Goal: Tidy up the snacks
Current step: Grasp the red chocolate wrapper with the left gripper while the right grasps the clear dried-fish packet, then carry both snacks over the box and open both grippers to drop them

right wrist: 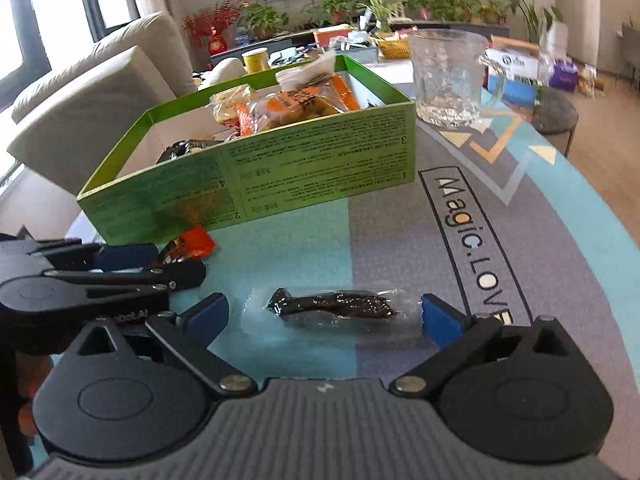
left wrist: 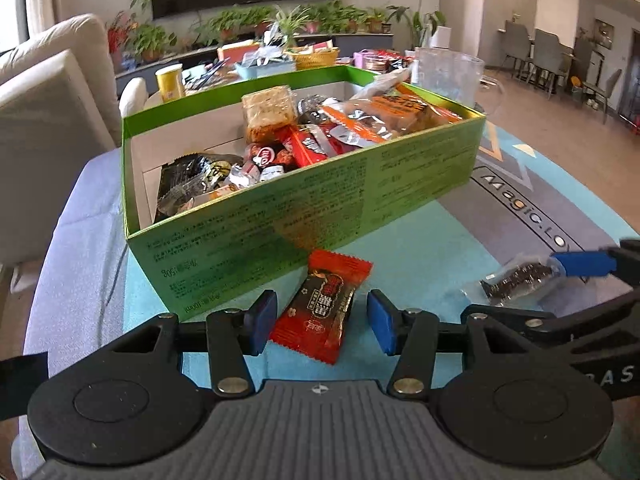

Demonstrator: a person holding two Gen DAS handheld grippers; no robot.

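A red snack packet [left wrist: 320, 308] lies on the mat just in front of the green box [left wrist: 248, 236], which holds several wrapped snacks. My left gripper [left wrist: 322, 322] is open and straddles the packet, with both blue pads clear of it. A clear packet with a dark snack [right wrist: 336, 306] lies flat to the right of it. My right gripper [right wrist: 324, 314] is open around this packet; its right pad [right wrist: 440, 316] is at the wrapper's end and the left pad stands apart. In the right wrist view the left gripper [right wrist: 160, 264] sits at the left beside the red packet [right wrist: 192, 246].
A glass mug [right wrist: 448, 80] stands behind the box's right corner on the printed mat [right wrist: 480, 220]. A beige sofa [left wrist: 48, 112] lies to the left of the table. A cluttered low table and potted plants stand further back.
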